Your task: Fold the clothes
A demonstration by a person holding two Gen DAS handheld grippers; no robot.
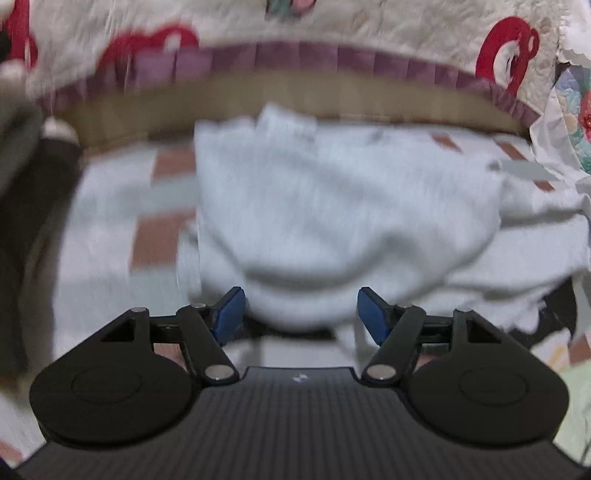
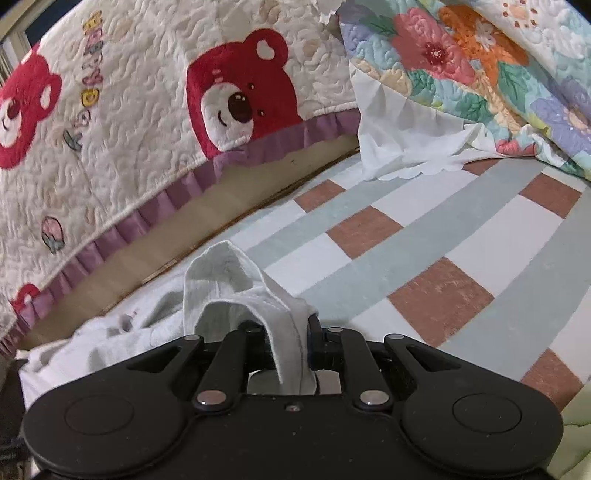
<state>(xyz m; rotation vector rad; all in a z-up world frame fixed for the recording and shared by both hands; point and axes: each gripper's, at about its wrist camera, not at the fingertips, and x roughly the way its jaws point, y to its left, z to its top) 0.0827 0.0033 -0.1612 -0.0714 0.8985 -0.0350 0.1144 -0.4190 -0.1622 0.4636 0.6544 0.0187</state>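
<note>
A white garment (image 1: 332, 206) lies bunched on the checked sheet (image 1: 110, 206) in the blurred left wrist view. My left gripper (image 1: 301, 314) is open, its blue pads (image 1: 229, 314) apart on either side of the garment's near edge, holding nothing. In the right wrist view my right gripper (image 2: 291, 343) is shut on a fold of the white garment (image 2: 229, 284), which arches up over the fingers; the rest of it trails to the left on the sheet (image 2: 424, 236).
A cream quilt with red bears and a purple ruffle (image 2: 147, 110) hangs along the back, also in the left wrist view (image 1: 295, 26). A floral quilt (image 2: 480, 66) and white frilled cloth (image 2: 406, 140) sit at the right.
</note>
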